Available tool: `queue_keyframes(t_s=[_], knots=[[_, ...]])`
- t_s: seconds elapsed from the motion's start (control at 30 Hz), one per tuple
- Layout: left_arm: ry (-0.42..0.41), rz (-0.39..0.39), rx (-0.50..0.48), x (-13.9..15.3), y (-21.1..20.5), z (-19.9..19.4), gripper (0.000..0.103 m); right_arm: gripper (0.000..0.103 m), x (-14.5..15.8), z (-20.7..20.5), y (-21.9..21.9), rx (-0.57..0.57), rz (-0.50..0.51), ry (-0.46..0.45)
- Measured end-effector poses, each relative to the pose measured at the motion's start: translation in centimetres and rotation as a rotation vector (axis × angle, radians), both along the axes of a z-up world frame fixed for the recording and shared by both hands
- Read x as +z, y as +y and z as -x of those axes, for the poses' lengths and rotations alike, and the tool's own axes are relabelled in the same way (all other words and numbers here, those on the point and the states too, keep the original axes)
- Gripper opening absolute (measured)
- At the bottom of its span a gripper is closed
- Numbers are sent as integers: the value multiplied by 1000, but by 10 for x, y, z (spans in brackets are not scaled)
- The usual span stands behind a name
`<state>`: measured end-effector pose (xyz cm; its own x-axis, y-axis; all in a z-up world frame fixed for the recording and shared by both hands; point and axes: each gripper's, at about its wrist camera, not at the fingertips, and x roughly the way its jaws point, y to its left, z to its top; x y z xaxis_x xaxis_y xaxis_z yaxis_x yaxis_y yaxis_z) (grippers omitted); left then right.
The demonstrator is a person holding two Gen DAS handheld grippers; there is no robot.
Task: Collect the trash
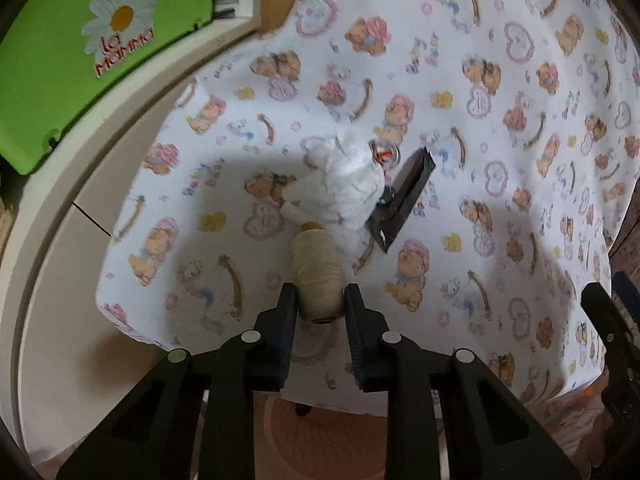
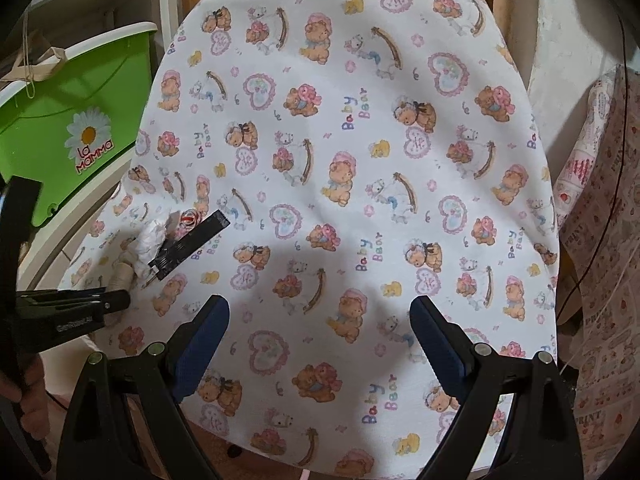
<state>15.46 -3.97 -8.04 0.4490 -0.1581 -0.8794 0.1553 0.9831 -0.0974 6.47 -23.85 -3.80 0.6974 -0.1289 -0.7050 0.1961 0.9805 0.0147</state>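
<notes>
A cream thread spool lies on the bear-print cloth near its left front corner. My left gripper is shut on it, one black finger pressing each side. Just beyond the spool sit a crumpled white tissue, a flat black wrapper and a small clear round piece with red marks. In the right wrist view the spool, tissue and wrapper show at the left. My right gripper stands open over the cloth, nothing between its blue pads.
A green bin with a daisy logo stands left of the table, beside a white frame. Printed fabric and a dark cable hang at the right. The cloth's front edge drops off toward me.
</notes>
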Motion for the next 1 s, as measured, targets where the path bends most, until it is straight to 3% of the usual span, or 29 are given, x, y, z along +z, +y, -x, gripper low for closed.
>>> queue_keyframes(t_s=[0.27,0.5,0.7,0.87,1.0], knots=[[-216,-26,-4,44,13,20,22,93,-2,-15,10,-4,-77,9],[-328,-28,16,73,44,18,22,93,18,-29,36,42,-111,-91],[-328,-11,64,76,58,14,22,84,17,-69,66,154,-252,-81],[-312,-12,103,71,69,6,22,76,-5,-101,94,168,-262,-34],[-309,-8,121,71,77,3,22,75,-22,-117,112,160,-233,-13]])
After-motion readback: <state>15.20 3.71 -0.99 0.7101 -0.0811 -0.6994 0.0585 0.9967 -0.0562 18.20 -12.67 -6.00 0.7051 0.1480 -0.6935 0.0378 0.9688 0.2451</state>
